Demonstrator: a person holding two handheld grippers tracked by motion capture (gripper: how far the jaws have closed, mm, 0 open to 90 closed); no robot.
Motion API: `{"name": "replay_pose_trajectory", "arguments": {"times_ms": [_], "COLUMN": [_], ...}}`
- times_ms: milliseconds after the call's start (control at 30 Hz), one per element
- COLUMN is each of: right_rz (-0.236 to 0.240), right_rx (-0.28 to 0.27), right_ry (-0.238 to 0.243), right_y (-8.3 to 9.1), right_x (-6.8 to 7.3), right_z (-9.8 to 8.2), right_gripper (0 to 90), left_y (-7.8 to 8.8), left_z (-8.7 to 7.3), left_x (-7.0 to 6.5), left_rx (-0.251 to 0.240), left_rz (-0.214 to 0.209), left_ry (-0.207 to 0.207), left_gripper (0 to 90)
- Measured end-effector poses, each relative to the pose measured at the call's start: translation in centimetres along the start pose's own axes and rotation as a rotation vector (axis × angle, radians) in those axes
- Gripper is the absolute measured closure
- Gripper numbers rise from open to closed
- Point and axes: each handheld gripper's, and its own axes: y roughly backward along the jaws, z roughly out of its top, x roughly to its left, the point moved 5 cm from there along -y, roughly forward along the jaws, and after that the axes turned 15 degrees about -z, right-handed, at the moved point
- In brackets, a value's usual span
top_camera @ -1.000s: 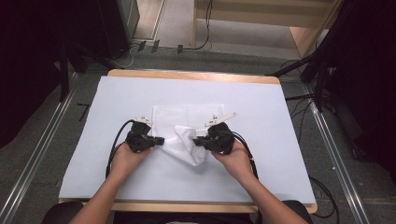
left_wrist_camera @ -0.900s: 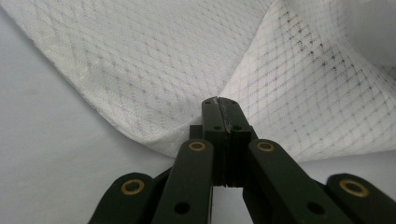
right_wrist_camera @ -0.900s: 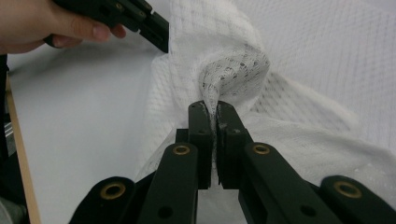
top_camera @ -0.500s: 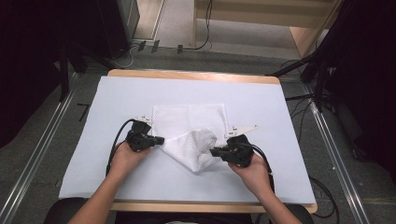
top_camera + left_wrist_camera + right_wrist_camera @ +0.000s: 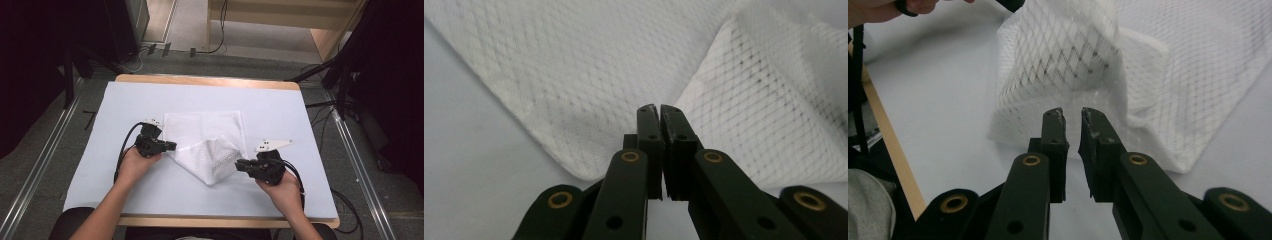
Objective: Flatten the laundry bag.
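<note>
No text, label, brand, number or sign can be read in any of the views. The white mesh cloth (image 5: 207, 147) has only its woven pattern, the pale tabletop (image 5: 280, 107) is plain, and the black claw parts have no marking that is legible.

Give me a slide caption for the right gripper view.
Right gripper, jaws slightly parted and empty, faces the folded white mesh bag on the table.

White mesh bag (image 5: 207, 145), partly folded.
Laid flat mid-table; near right corner is turned inward, forming a point at the near edge.
</note>
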Motion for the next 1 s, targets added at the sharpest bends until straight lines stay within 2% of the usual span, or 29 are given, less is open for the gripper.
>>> {"name": "replay_pose_trajectory", "arguments": {"times_ms": [167, 233, 333, 433, 700, 900, 1000], "right_rz": [0.005, -0.008, -0.026, -0.055, -0.065, -0.066, -0.083], "right_rx": [-0.010, -0.046, -0.079, -0.074, -0.032, -0.012, 0.011], "right_ry": [-0.015, -0.022, -0.042, -0.057, -0.068, -0.063, -0.044], "right_y": [0.9, 1.8, 3.1, 3.3, 0.8, -2.0, -3.4], "right_x": [-0.4, -0.7, -1.6, -2.7, -4.6, -5.2, -5.5], "right_z": [0.1, 0.4, 1.0, 1.1, 1.4, 1.9, 2.0], "right_gripper": [84.2, 86.0, 90.0, 90.0, 89.9, 84.3, 81.6], "left_y": [-0.2, -0.3, -0.3, -0.2, -0.1, 0.1, 0.2], "left_z": [0.4, 0.5, 0.6, 0.7, 0.8, 0.8, 0.8], "left_x": [-0.6, -0.6, -0.6, -0.6, -0.5, -0.4, -0.3], "left_rx": [0.000, -0.001, -0.009, -0.013, -0.020, -0.022, -0.025], "left_rz": [-0.008, -0.009, -0.013, -0.017, -0.017, -0.014, -0.014], "left_ry": [-0.023, -0.022, -0.019, -0.022, -0.022, -0.023, -0.019], "left_gripper": [88.5, 88.4, 88.3, 88.0, 86.0, 84.6, 83.6]}}
